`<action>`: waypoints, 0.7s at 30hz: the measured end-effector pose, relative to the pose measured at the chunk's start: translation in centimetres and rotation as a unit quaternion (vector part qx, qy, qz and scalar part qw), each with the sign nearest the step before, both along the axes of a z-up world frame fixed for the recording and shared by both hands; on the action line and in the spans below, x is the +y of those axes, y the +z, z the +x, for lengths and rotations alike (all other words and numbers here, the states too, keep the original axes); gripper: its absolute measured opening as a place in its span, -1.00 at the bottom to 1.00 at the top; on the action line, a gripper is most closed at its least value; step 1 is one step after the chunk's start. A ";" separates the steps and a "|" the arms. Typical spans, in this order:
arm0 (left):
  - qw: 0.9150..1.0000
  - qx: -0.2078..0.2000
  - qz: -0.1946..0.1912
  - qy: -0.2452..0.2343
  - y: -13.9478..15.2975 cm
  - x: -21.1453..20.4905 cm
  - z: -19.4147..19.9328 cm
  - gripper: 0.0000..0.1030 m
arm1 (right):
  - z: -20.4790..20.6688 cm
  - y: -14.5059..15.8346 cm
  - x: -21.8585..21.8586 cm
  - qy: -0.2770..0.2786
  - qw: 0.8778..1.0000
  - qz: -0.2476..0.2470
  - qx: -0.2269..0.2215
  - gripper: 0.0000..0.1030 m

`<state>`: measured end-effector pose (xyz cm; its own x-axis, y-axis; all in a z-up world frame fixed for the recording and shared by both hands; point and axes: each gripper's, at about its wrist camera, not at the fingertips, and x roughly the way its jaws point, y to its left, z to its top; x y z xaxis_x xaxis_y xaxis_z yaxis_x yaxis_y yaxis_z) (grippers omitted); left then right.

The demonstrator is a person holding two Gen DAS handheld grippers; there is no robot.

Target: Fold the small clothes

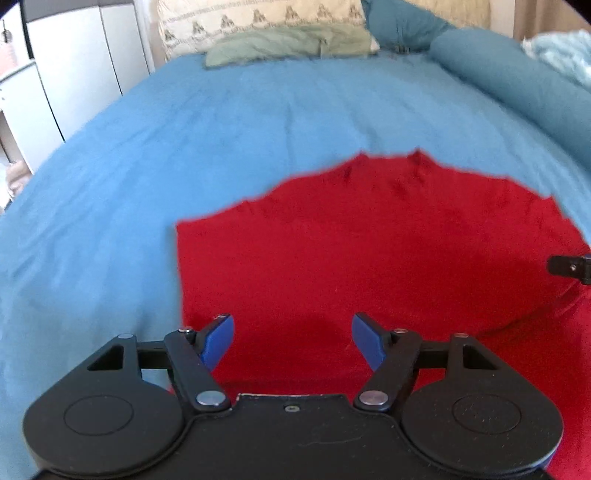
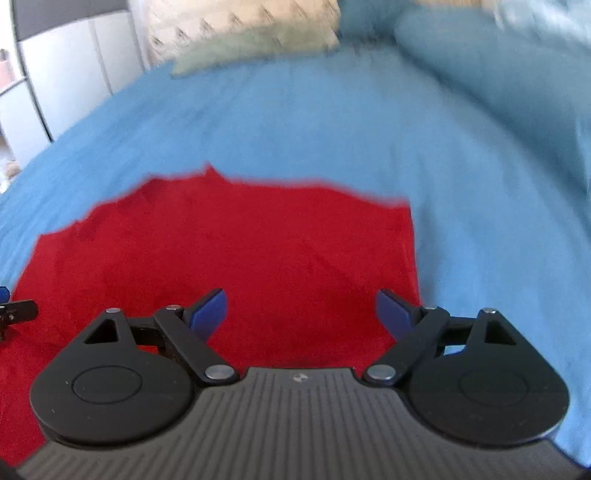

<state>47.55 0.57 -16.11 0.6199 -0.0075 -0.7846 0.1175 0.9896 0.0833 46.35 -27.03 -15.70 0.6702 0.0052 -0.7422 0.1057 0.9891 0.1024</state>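
I hold my left tool and right tool, both jaws apart and empty, low in frame over the red garment, spread flat on the bed for folding.

The small garment lies flat on the bed. The left tool is over its left part and the right tool over its right part, side by side. Pillows lie far behind, a cupboard stands left of the bed
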 end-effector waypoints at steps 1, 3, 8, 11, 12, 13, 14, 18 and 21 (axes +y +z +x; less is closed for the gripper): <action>1.000 0.011 0.002 0.001 -0.5 0.2 0.0 0.47 | 0.0 -1.1 -0.8 -0.015 1.000 0.008 0.021 0.99; 1.000 0.013 -0.008 0.003 -0.9 0.8 -0.2 0.47 | -0.5 -1.3 -1.2 -0.014 0.999 0.031 0.008 0.99; 1.000 0.003 -0.008 -0.004 -1.2 1.1 -0.5 0.50 | -0.3 1.9 -1.1 0.003 0.998 0.030 -0.055 1.00; 1.000 -0.007 -0.004 -0.009 -1.5 1.4 -0.8 0.52 | 2.6 1.1 -1.4 0.009 0.998 0.028 -0.062 1.00; 1.000 -0.010 -0.005 -0.009 -1.6 1.5 -1.0 0.52 | 3.3 0.2 -1.6 0.006 0.998 0.030 -0.052 1.00; 1.000 -0.013 -0.006 -0.010 -1.6 1.3 -1.2 0.53 | 4.3 -1.2 -2.1 -0.001 0.999 0.035 -0.030 0.99; 1.000 -0.016 -0.007 -0.009 -1.7 1.2 -1.5 0.53 | 4.7 -2.3 -2.7 -0.010 0.999 0.036 -0.017 0.99; 1.000 -0.026 -0.006 -0.014 -1.8 1.2 -2.0 0.55 | 4.1 -2.4 -2.6 -0.004 0.999 0.017 -0.047 1.00; 0.999 -0.033 -0.005 -0.015 -0.9 1.2 -2.7 0.55 | 2.5 -0.5 -2.6 0.000 0.998 0.030 -0.059 1.00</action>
